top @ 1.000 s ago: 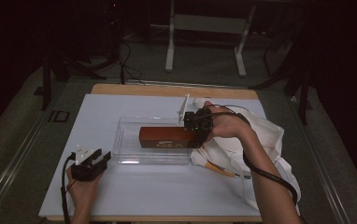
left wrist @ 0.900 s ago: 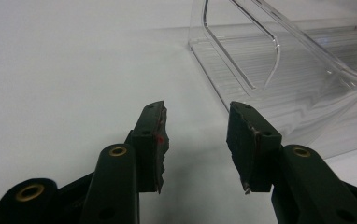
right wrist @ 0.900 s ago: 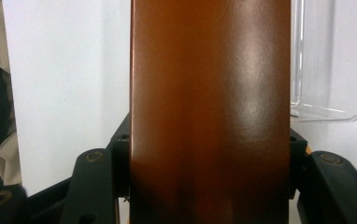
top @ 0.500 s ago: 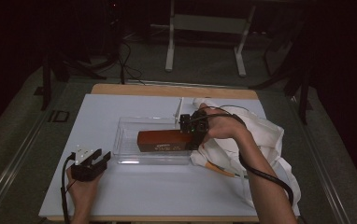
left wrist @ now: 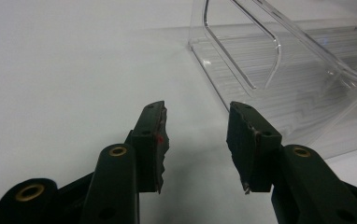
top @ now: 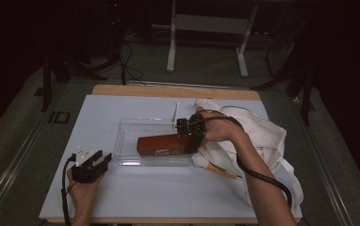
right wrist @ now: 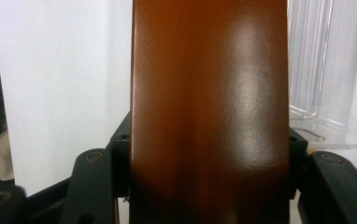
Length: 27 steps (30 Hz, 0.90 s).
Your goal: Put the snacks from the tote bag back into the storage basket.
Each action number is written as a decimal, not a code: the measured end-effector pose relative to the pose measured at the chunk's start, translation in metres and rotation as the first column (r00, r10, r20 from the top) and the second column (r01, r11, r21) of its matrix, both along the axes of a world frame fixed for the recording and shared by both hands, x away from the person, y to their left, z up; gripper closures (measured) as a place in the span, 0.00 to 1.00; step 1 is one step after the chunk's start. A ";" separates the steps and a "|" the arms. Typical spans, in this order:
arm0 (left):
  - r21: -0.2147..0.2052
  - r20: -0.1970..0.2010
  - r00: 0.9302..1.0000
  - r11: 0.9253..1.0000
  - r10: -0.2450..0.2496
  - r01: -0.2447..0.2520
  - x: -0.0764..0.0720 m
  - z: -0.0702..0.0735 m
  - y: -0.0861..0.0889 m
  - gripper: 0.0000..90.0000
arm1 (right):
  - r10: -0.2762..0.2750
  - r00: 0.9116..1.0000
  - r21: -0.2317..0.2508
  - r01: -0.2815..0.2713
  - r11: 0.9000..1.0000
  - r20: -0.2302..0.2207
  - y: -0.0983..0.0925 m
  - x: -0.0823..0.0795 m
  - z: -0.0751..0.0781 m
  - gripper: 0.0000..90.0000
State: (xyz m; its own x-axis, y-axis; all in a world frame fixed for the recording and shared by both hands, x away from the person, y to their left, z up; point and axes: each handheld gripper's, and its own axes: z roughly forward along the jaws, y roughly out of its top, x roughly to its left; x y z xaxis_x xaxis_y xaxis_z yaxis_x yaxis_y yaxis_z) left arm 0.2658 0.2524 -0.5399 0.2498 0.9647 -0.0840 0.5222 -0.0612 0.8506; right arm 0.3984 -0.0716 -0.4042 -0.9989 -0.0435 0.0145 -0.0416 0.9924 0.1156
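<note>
High view: right tool (top: 190,137) clamps the brown box (top: 161,144) lengthwise across the clear tray (top: 126,136), seemingly inside; left tool (top: 92,165) gapes.

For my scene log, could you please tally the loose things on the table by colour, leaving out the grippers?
Brown: 1, the box held over the tray
Clear: 1, the plastic tray
White: 2, the cloth bag and a thin stick
Orange: 1, a pencil-like thing
Total: 5
</note>
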 end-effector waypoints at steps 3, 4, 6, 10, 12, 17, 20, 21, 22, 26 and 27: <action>0.000 0.000 1.000 1.000 0.000 0.000 0.000 0.000 0.000 0.64 | 0.013 1.000 0.007 -0.013 1.000 0.000 0.003 0.000 -0.001 0.47; 0.001 0.000 1.000 1.000 0.000 0.000 0.000 0.000 0.000 0.64 | 0.014 1.000 0.007 -0.014 1.000 0.001 0.004 0.000 -0.001 0.47; 0.000 0.001 1.000 1.000 0.000 0.000 0.000 0.000 0.000 0.64 | 0.013 1.000 0.010 -0.013 1.000 -0.003 0.005 0.000 -0.001 0.47; 0.001 0.001 1.000 1.000 0.000 0.000 0.000 0.000 0.000 0.64 | 0.013 1.000 0.016 -0.012 1.000 -0.006 0.007 -0.001 -0.001 0.47; 0.001 0.001 1.000 1.000 0.000 0.000 0.000 0.000 0.000 0.64 | 0.012 1.000 0.018 -0.012 1.000 -0.007 0.009 -0.002 0.000 0.47; 0.000 0.001 1.000 1.000 0.000 0.000 0.000 0.000 0.000 0.64 | 0.016 1.000 0.022 -0.015 1.000 -0.008 0.013 -0.002 -0.001 0.47; -0.001 0.001 1.000 1.000 -0.001 0.001 0.000 0.000 0.000 0.64 | 0.017 1.000 0.019 -0.017 1.000 -0.010 0.016 -0.002 -0.003 0.46; 0.000 0.001 1.000 1.000 -0.001 0.001 0.000 0.000 0.000 0.64 | 0.019 1.000 0.020 -0.019 1.000 -0.009 0.016 -0.002 -0.004 0.46; 0.000 0.001 1.000 1.000 -0.001 0.001 0.000 0.000 0.000 0.64 | 0.016 1.000 0.016 -0.016 1.000 -0.012 0.017 -0.002 -0.005 0.46; 0.001 0.000 1.000 1.000 -0.002 0.002 0.000 0.000 0.000 0.64 | 0.022 1.000 0.021 -0.021 1.000 -0.012 0.020 -0.002 -0.007 0.46; 0.001 0.000 1.000 1.000 -0.002 0.002 0.000 0.000 0.000 0.64 | 0.026 1.000 0.023 -0.026 0.999 -0.013 0.020 -0.002 -0.008 0.45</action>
State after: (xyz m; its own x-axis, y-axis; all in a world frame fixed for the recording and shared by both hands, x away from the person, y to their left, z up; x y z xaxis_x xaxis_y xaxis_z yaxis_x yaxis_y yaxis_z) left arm 0.2658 0.2523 -0.5399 0.2520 0.9642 -0.0828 0.5223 -0.0635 0.8504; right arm 0.3962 -0.0511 -0.4122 -0.9972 -0.0702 0.0268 -0.0658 0.9881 0.1394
